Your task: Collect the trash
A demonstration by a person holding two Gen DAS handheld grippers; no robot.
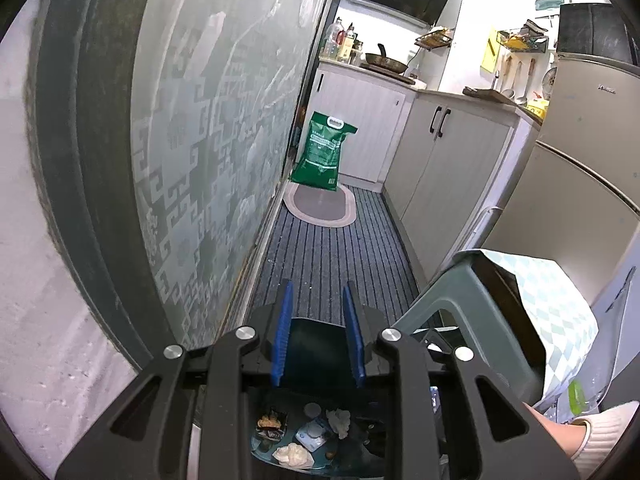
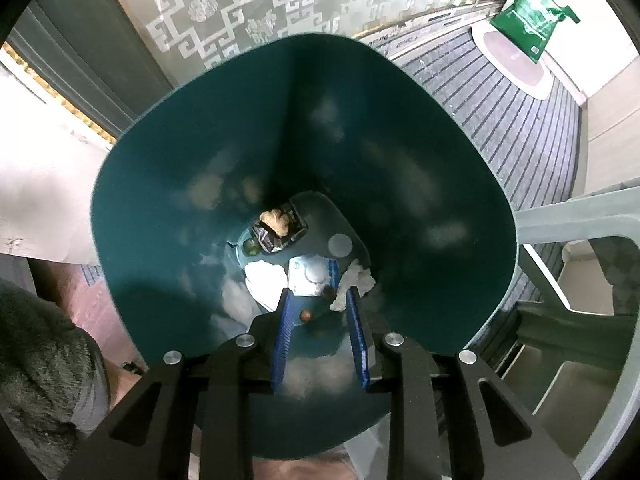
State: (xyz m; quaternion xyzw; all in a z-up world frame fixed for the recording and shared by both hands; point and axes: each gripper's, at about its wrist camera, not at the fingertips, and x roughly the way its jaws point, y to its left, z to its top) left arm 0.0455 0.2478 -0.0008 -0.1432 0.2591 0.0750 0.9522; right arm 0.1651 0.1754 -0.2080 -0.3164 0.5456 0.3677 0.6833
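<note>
Two views, taken in turn.

Left wrist view: left gripper (image 1: pixel 318 328) at lower centre, blue-padded jaws apart at moderate width, nothing between the pads. A dark teal plastic trash bin (image 1: pixel 316 344) sits just behind and below the jaws; its floor shows at frame bottom w/ crumpled white tissue (image 1: pixel 292 455), a white-blue wrapper (image 1: pixel 314 434) and a brown food scrap on a dark wrapper (image 1: pixel 271 424). Grey-green plastic stool (image 1: pixel 448 292) at lower right, a checked cloth (image 1: pixel 560 320) draped on it. Green sack w/ white handle (image 1: pixel 322 152) stands at centre frame on an oval mat (image 1: pixel 320 210), striped grey carpet (image 1: pixel 332 256) below it. Patterned frosted glass door (image 1: pixel 208 140) fills the left side.

Right wrist view: right gripper (image 2: pixel 319 336) at lower centre, jaws apart, empty, pointing down into the bin (image 2: pixel 400 140), which fills centre frame. Trash lies on the bin floor near the fingertips: tissue (image 2: pixel 264 276), wrapper (image 2: pixel 310 278), food scrap (image 2: pixel 276 220), a small brown round item (image 2: pixel 306 315) between the pads' line of sight; contact w/ it cannot be told. Stool (image 2: pixel 568 216) at right edge.
</note>
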